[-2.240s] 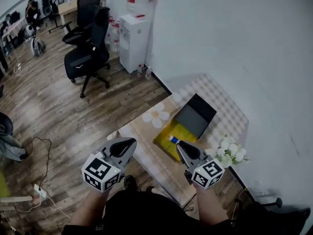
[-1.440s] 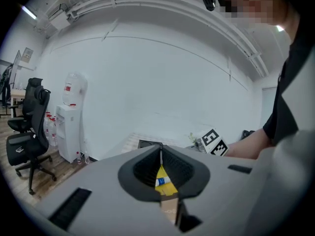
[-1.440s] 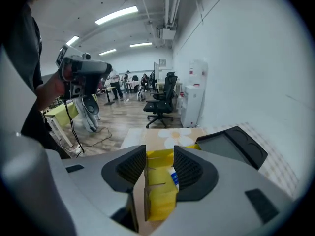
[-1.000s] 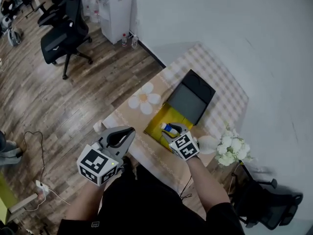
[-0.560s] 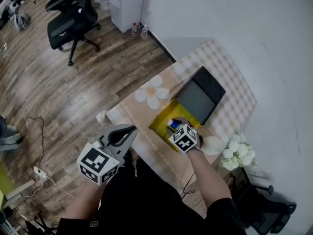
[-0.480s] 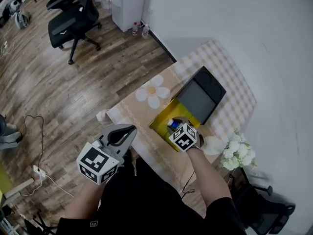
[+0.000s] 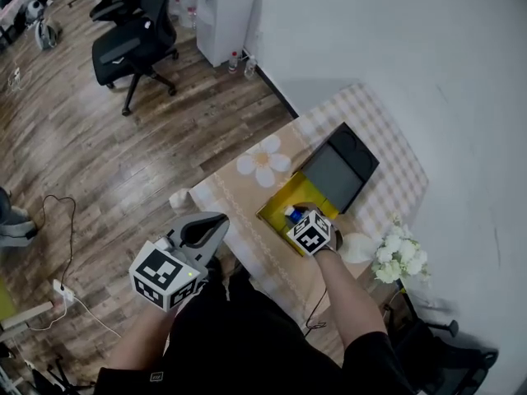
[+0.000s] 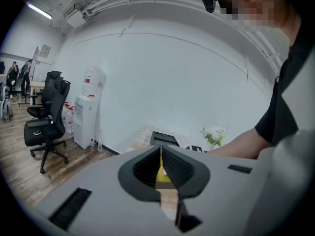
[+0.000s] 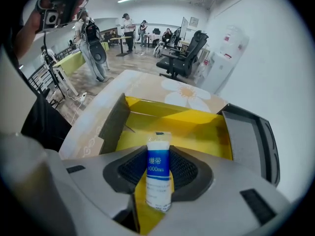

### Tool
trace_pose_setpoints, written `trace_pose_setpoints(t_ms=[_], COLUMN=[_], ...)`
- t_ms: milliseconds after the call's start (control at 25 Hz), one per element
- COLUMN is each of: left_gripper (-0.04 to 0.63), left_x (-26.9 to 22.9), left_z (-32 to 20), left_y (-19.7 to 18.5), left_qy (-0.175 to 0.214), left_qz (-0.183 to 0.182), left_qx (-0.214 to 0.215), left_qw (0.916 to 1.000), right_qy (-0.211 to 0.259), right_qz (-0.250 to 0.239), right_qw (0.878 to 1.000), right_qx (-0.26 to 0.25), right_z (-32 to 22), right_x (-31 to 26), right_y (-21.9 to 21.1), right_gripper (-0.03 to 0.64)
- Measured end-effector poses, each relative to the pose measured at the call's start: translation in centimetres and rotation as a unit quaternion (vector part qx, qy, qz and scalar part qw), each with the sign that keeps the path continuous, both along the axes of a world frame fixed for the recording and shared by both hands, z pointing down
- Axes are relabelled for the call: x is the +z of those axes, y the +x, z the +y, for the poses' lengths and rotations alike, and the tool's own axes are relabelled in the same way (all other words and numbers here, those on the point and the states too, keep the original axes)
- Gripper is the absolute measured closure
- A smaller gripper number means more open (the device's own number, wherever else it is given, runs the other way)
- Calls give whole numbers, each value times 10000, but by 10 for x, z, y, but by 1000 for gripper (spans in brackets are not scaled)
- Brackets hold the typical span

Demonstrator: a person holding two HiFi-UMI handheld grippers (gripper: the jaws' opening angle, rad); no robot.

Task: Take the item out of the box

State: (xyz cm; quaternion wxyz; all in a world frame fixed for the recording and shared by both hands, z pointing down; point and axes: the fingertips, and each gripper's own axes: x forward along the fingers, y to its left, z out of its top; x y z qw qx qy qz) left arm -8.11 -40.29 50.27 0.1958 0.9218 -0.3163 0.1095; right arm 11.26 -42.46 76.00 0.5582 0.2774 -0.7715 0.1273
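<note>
An open yellow box (image 7: 276,206) with a dark lid (image 7: 342,169) folded back lies on the table. In the head view my right gripper (image 7: 299,218) reaches down into it, over a small blue-and-white packet (image 7: 291,214). The right gripper view shows that packet (image 9: 158,168) standing upright between my right gripper's (image 9: 158,152) ribbed pads, which are closing and touch it on both sides, above the yellow box floor (image 9: 177,127). My left gripper (image 7: 212,225) hangs off the table's near-left edge, shut and empty (image 8: 161,165).
The table (image 7: 239,200) carries a tan cloth with a white flower print (image 7: 263,164) and a checked cloth behind. White flowers (image 7: 397,257) stand right of the box. An office chair (image 7: 132,44), a water dispenser (image 7: 224,6) and a floor cable (image 7: 66,220) are farther left.
My right gripper came forward from the table's near edge, went down into the box around the packet and stayed there. The left gripper hardly moved.
</note>
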Motion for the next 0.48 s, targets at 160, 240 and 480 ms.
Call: trace_pose_setpoints(t_ms=[160,240,480], left_gripper=[574,574,574], left_x=[-8,-14,-34], left_z=[8,12,30], left_y=[-10,-13,-15], left_qy=[105,155,370], left_qz=[70,141,317], left_qx=[-33,-16,248], left_qw=[9999,9998,9985], right_qy=[233,372,842], right_qz=[-139,-233,-635], right_qw=[9995,9987,9927], right_qx=[157,244,585], right_z=[-1,0,8], right_x=[-25,-40,-95], right_y=[-6,-10,-24], right_gripper=[474,474,474])
